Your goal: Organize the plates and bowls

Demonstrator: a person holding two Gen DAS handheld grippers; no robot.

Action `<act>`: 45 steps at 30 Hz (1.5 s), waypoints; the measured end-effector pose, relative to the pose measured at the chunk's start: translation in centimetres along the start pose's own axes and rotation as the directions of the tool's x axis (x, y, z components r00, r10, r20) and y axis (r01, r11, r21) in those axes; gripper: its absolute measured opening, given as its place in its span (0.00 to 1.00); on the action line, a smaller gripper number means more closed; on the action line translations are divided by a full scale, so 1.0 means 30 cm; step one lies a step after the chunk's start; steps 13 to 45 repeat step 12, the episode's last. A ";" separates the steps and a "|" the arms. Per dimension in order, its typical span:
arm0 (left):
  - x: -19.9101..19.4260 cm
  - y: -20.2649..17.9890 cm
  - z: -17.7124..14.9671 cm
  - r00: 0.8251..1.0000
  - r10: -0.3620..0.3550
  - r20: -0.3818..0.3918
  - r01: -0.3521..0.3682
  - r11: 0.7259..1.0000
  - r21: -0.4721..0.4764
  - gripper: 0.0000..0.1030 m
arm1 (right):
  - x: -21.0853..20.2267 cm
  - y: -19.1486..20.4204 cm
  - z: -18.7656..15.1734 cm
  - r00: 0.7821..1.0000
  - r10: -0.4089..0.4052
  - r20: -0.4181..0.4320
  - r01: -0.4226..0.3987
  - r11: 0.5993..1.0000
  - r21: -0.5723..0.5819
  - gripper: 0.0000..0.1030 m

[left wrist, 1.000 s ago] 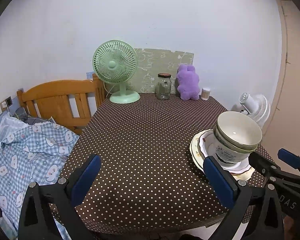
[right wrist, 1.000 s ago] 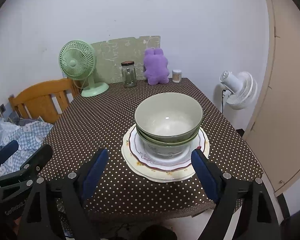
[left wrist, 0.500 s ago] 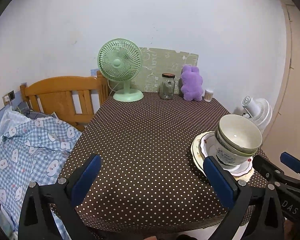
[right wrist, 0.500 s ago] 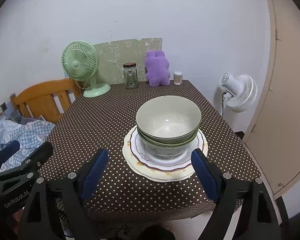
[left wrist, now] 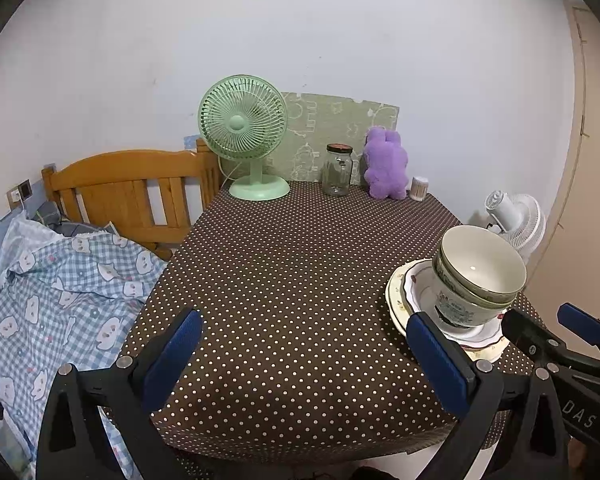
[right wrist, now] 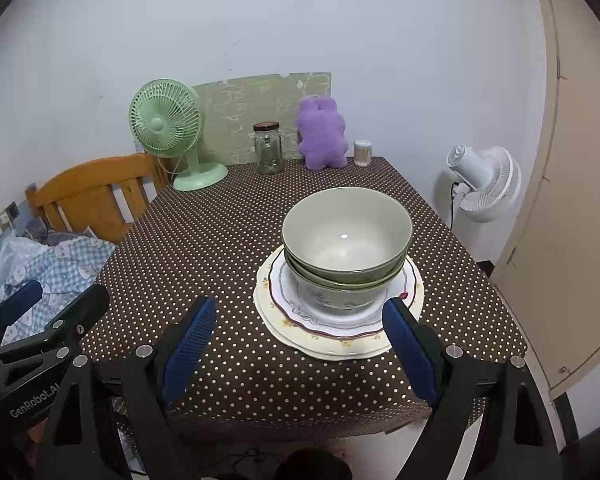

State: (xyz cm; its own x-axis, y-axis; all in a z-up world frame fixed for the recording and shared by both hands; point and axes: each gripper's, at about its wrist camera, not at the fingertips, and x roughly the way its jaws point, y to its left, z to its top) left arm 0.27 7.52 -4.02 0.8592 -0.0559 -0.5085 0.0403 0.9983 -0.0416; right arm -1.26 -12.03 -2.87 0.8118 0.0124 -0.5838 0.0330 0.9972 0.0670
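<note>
A stack of nested bowls [right wrist: 346,240], green on top and a patterned white one [right wrist: 332,296] at the bottom, stands on two stacked plates [right wrist: 332,340] on the dotted brown tablecloth. My right gripper [right wrist: 298,324] is open just in front of that stack, its blue pads flanking the near plate rim without touching it. My left gripper [left wrist: 304,344] is open over bare cloth, left of the bowls [left wrist: 480,272] and plates [left wrist: 400,300]. Each view catches the other gripper at its edge: the right gripper [left wrist: 544,318] and the left gripper [right wrist: 56,300].
At the table's far edge stand a green desk fan [left wrist: 242,128], a glass jar [left wrist: 337,170], a purple plush toy [left wrist: 386,170] and a small toothpick holder [left wrist: 419,189]. A wooden chair [left wrist: 132,192] with checked blue cloth [left wrist: 52,288] sits left. A white fan [right wrist: 484,184] stands right.
</note>
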 end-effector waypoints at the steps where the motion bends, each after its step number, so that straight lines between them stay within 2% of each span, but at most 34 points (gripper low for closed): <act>1: 0.000 -0.002 0.000 1.000 0.003 -0.001 -0.003 1.000 0.001 1.00 | 0.000 0.000 0.000 1.000 -0.001 -0.001 0.001 1.000 0.002 0.85; 45: 0.010 -0.002 0.006 1.000 -0.002 -0.003 0.002 1.000 0.019 1.00 | 0.011 -0.008 0.009 1.000 -0.005 -0.005 0.005 1.000 0.014 0.85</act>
